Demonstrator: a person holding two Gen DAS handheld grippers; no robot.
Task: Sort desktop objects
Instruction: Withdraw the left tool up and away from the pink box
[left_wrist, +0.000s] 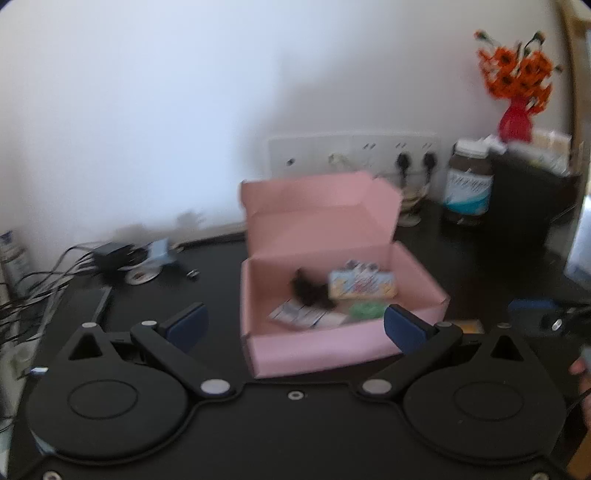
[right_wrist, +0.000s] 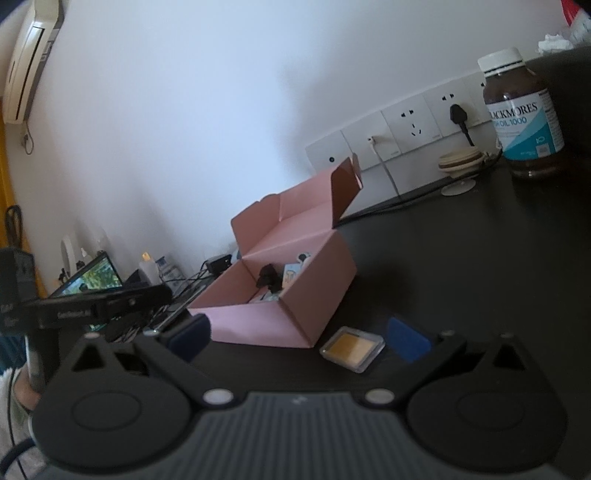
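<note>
An open pink cardboard box (left_wrist: 317, 343) (right_wrist: 295, 295) stands on the black desk with its lid up. Inside lie a black clump (left_wrist: 308, 290), a colourful card pack (left_wrist: 364, 284), a green item (left_wrist: 365, 310) and white packets (left_wrist: 299, 315). My left gripper (left_wrist: 295, 326) is open wide just in front of the box, its blue pads (left_wrist: 188, 325) level with the front wall and nothing between them. My right gripper (right_wrist: 299, 338) is open at the box's right front corner. A small clear case with a yellow insert (right_wrist: 352, 347) lies on the desk between its fingers, untouched.
A brown supplement bottle (right_wrist: 524, 114) (left_wrist: 469, 181), a red vase of orange flowers (left_wrist: 517, 118) and a black box (left_wrist: 532, 192) stand at the back right. Wall sockets with plugs (right_wrist: 413, 125) run behind the box. Cables and a charger (left_wrist: 110, 254) and a lit screen (right_wrist: 96, 280) crowd the left.
</note>
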